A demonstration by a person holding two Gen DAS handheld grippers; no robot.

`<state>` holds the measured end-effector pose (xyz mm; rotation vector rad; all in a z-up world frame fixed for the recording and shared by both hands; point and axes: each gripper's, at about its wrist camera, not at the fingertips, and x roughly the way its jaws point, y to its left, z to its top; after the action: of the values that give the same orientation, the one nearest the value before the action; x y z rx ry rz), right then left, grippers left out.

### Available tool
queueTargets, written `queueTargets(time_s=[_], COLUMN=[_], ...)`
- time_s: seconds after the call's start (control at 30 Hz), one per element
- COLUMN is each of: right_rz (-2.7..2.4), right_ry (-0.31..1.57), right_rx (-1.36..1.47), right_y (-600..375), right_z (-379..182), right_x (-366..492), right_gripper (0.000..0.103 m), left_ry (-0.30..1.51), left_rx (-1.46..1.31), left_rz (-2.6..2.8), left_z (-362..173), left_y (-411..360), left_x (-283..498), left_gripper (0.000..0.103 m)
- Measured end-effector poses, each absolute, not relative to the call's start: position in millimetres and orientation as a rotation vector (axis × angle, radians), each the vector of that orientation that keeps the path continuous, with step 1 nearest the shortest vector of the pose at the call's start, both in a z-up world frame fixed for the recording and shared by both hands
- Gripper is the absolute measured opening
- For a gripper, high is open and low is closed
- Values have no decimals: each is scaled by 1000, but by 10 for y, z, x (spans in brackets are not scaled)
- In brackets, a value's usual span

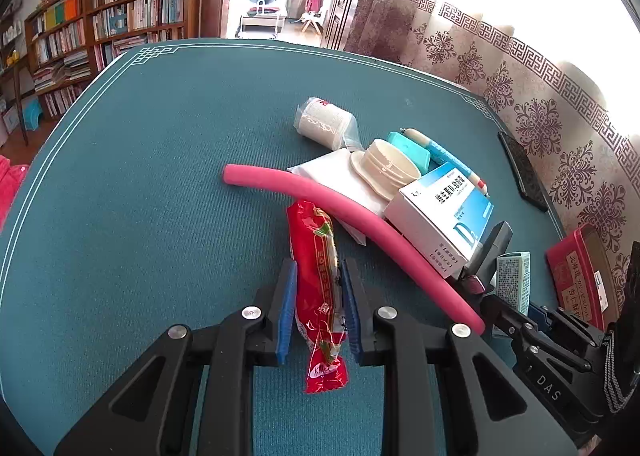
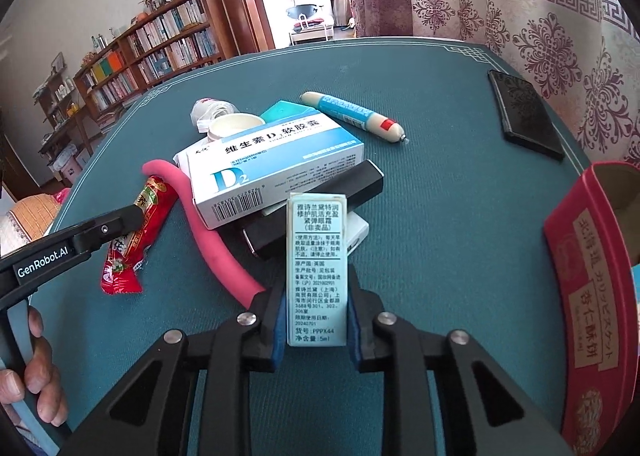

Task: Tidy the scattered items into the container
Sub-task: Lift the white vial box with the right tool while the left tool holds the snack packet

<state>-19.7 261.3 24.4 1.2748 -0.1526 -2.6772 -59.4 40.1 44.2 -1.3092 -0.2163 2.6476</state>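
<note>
Left tongs (image 1: 319, 310) clamp a red snack packet (image 1: 318, 276) on the teal surface (image 1: 160, 176) | right tongs (image 2: 316, 320) grip a pale-blue carton (image 2: 317, 268) upright | red container (image 2: 592, 276) stands right of the clutter.

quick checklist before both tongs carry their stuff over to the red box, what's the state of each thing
1. Left tongs closed on the red snack packet: ok, the pads press both of its sides.
2. Right tongs closed on the small pale blue box: ok, gripped at its lower half.
3. Pink foam tube clear of the packet: not ok, it lies across the packet's far end.
4. Red box open on top: ok, its opening shows at the right edge.
5. Room inside the red box: cannot tell, its inside is mostly hidden.
6. Vitamin box clear of the small box: cannot tell, they overlap in view.
</note>
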Motion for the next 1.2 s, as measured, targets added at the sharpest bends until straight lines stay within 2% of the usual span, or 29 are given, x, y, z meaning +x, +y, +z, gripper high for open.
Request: queueTargets(time_s=[0.17, 0.37, 0.43, 0.53, 0.6, 0.67, 0.77, 0.83, 0.87, 0.9, 0.93, 1.0, 1.13, 1.17, 1.2], right_rz=[-2713, -2712, -2688, -2676, -2662, -2670, -2689, -2697, -2705, -2713, -2722, -2741, -2759, -2751, -2747], right_ry=[-180, -193, -229, -253, -265, -255, -230, -212, -187, -154, -120, -67, -46, -70, -89], right_rx=[1229, 1279, 1312, 1337, 1334, 1320, 1311, 1307, 1310, 1312, 1313, 1317, 1332, 1335, 1338], right_y=[2693, 2767, 2801, 2820, 2828, 2819, 2803, 2780, 2757, 2728, 2699, 2654, 2670, 2693, 2713], right_z=[380, 316, 247, 181, 164, 173, 177, 170, 165, 160, 155, 144, 150, 157, 162], right_x=[-44, -23, -36, -51, -55, -60, -76, -91, -97, -102, -102, -95, -62, -50, -38], right_gripper=[27, 27, 27, 28, 34, 47, 61, 64, 64, 64, 64, 63, 31, 27, 27], left_ry=[-230, -80, -76, -99, -106, -95, -49, 3, 14, 17, 14, -59, -185, -188, -187], left_rx=[-1305, -1361, -1400, -1443, -1478, -1472, -1452, -1428, -1419, -1413, -1410, -1405, -1397, -1385, -1370], left_rz=[2640, 2709, 2699, 2692, 2678, 2685, 2698, 2726, 2736, 2746, 2754, 2730, 2678, 2678, 2678], left_z=[472, 441, 391, 311, 252, 240, 223, 206, 202, 204, 211, 227, 270, 295, 325], left_y=[404, 501, 486, 435, 423, 430, 470, 501, 505, 503, 490, 445, 318, 316, 324], left_x=[-587, -588, -616, -661, -700, -704, -708, -709, -707, -708, -708, -704, -692, -679, -662], left_gripper=[21, 21, 40, 48, 48, 50, 56, 56, 56, 50, 36, 32, 31, 31, 31])
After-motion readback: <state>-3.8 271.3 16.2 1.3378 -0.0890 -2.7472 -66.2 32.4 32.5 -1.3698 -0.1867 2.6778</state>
